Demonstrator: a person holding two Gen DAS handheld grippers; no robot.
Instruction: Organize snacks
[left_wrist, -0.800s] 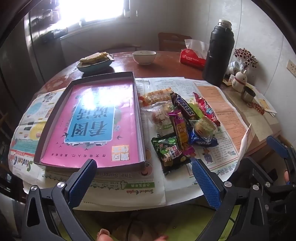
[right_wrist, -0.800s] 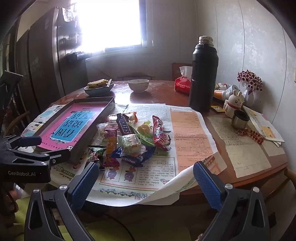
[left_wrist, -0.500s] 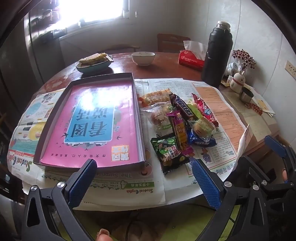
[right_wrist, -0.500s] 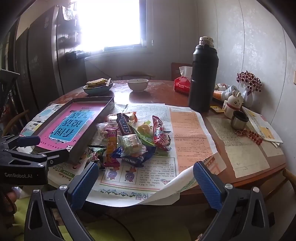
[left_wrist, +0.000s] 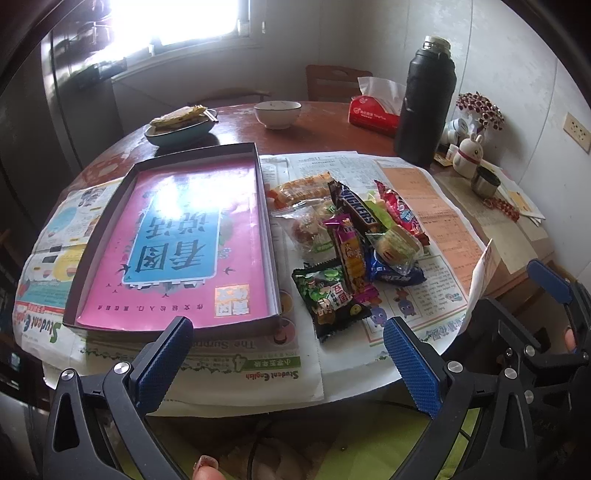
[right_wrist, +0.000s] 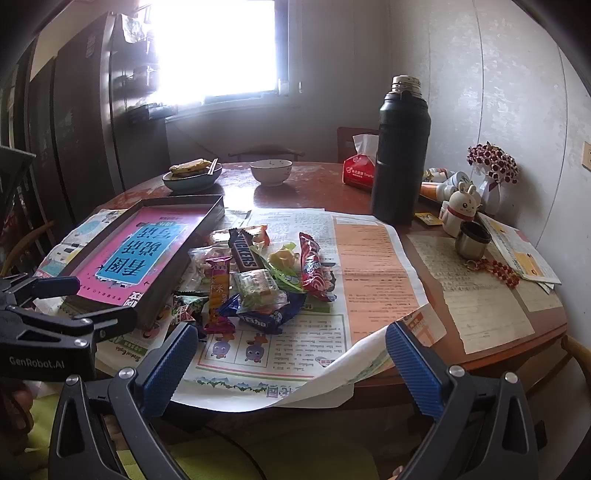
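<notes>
A pile of wrapped snacks (left_wrist: 354, 243) (right_wrist: 258, 284) lies on newspaper beside a shallow dark box (left_wrist: 258, 177) (right_wrist: 177, 258) lined with a pink and blue sheet. A Snickers bar (left_wrist: 356, 210) (right_wrist: 243, 254) lies on top of the pile, a green packet (left_wrist: 328, 295) at its near edge. My left gripper (left_wrist: 288, 354) hangs open over the table's near edge, in front of the box and the green packet. My right gripper (right_wrist: 286, 354) is open too, short of the pile above the curled newspaper edge. Nothing is between either pair of fingers.
A tall black flask (left_wrist: 424, 107) (right_wrist: 400, 155), a red tissue pack (left_wrist: 373, 112), a white bowl (left_wrist: 277, 112), a plate of food (left_wrist: 181, 125) and a rabbit figurine (right_wrist: 460, 206) with a small metal cup (right_wrist: 472, 240) stand at the back and right. Walls close the far and right sides.
Both views have shifted only slightly; the table sits a touch lower in the left wrist view. Snacks and box have not moved, and both grippers stay open.
</notes>
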